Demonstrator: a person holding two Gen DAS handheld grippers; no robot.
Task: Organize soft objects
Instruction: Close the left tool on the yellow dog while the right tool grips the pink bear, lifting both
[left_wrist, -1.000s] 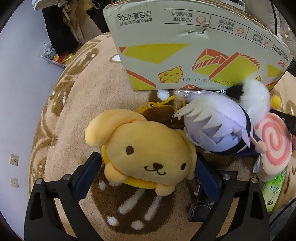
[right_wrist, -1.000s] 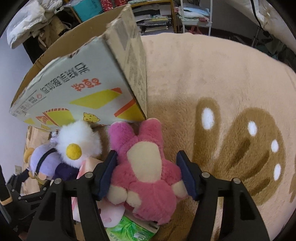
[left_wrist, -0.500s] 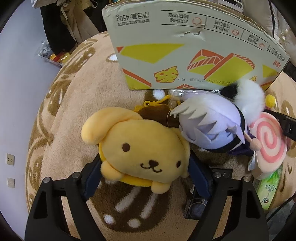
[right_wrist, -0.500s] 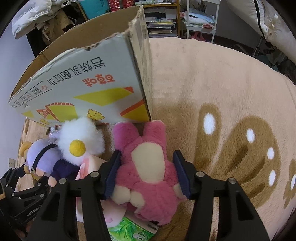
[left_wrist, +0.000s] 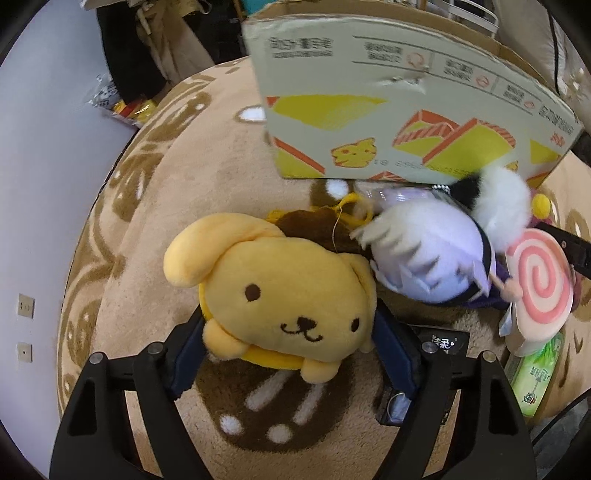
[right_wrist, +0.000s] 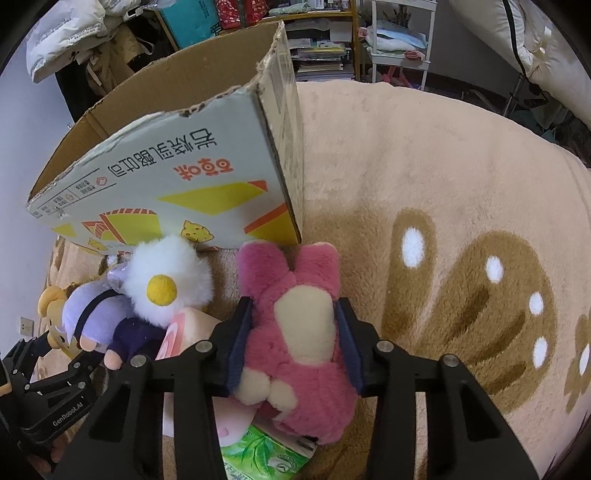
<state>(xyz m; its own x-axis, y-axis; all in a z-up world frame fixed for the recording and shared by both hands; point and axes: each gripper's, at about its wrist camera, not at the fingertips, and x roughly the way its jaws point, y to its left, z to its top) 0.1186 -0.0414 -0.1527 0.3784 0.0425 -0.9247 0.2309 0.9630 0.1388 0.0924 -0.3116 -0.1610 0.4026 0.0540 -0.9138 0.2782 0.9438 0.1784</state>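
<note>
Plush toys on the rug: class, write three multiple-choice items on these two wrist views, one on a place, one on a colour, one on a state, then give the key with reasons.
1. Where does the cardboard box stand?
A. beyond the toys
B. on top of the toys
C. under the rug

2. What colour is the dog plush between the left gripper's fingers?
A. green
B. yellow
C. black

3. How is the right gripper?
A. wide open over bare rug
B. out of view
C. pads pressed on the pink plush

Key: 1 A, the box rises behind the plush row; 2 B, its fur is yellow; 3 C, both pads dent the pink fur.
</note>
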